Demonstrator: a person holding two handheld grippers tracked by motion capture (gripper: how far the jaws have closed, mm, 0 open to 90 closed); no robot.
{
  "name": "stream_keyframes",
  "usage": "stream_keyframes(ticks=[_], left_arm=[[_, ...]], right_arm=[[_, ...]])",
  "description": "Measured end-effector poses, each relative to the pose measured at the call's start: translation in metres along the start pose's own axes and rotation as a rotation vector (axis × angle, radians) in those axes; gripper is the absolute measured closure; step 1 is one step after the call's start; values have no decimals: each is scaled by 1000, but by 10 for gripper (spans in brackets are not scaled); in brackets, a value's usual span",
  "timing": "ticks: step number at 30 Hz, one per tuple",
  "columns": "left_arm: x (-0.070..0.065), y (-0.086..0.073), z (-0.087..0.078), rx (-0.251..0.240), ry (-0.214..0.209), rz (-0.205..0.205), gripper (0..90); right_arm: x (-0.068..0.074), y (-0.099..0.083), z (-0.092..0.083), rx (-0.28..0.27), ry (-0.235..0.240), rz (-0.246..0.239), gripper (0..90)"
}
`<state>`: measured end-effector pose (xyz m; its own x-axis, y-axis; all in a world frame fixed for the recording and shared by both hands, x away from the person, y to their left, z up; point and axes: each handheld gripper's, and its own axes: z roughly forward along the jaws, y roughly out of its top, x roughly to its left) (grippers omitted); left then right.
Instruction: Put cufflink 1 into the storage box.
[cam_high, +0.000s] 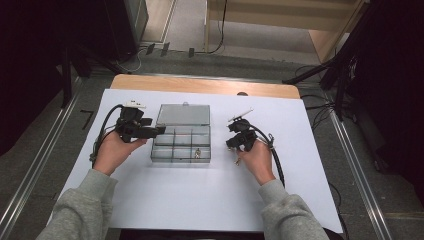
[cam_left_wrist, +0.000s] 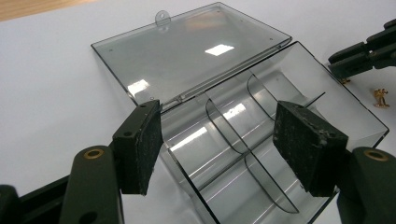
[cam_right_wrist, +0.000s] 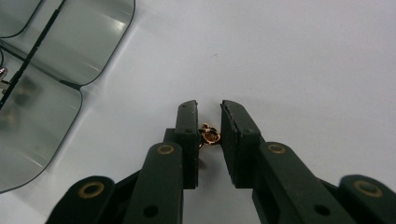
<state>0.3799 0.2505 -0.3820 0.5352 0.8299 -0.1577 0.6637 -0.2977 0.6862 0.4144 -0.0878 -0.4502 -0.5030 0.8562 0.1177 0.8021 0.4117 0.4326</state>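
A clear plastic compartment box (cam_high: 180, 160) lies in the middle of the white mat with its lid (cam_high: 183, 114) folded flat behind it. My left gripper (cam_high: 157, 131) is open, its jaws wide over the box's (cam_left_wrist: 299, 74) left end, one pad (cam_left_wrist: 142, 140) outside the wall, the other above a compartment. My right gripper (cam_right_wrist: 208, 105) stands open to the right of the box, jaws narrow around a small gold piece (cam_right_wrist: 210, 136) on the mat. It seems to touch one pad, with a slim gap at the other. In the high view, my right gripper (cam_high: 231, 145) points down beside the box.
A second small gold piece (cam_left_wrist: 381, 97) lies on the mat near my right gripper (cam_left_wrist: 359, 58). One small gold item (cam_high: 198, 153) rests in a front compartment. The white mat (cam_high: 200, 200) covers most of the wooden table (cam_high: 200, 85); cables trail from both grippers.
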Motion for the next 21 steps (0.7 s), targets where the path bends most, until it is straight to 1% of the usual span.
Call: stream_keyframes(ticks=[6, 12, 19, 21], left_arm=[[0, 0, 0, 0, -2, 1, 336], [0, 0, 0, 0, -1, 0, 336], [0, 0, 0, 0, -2, 2, 336], [-1, 0, 0, 0, -2, 2, 336]], right_arm=[[1, 0, 0, 5, -6, -5, 798], [1, 1, -1, 3, -1, -11, 800], [-1, 2, -4, -8, 14, -6, 801], [-2, 2, -5, -11, 25, -3, 801]])
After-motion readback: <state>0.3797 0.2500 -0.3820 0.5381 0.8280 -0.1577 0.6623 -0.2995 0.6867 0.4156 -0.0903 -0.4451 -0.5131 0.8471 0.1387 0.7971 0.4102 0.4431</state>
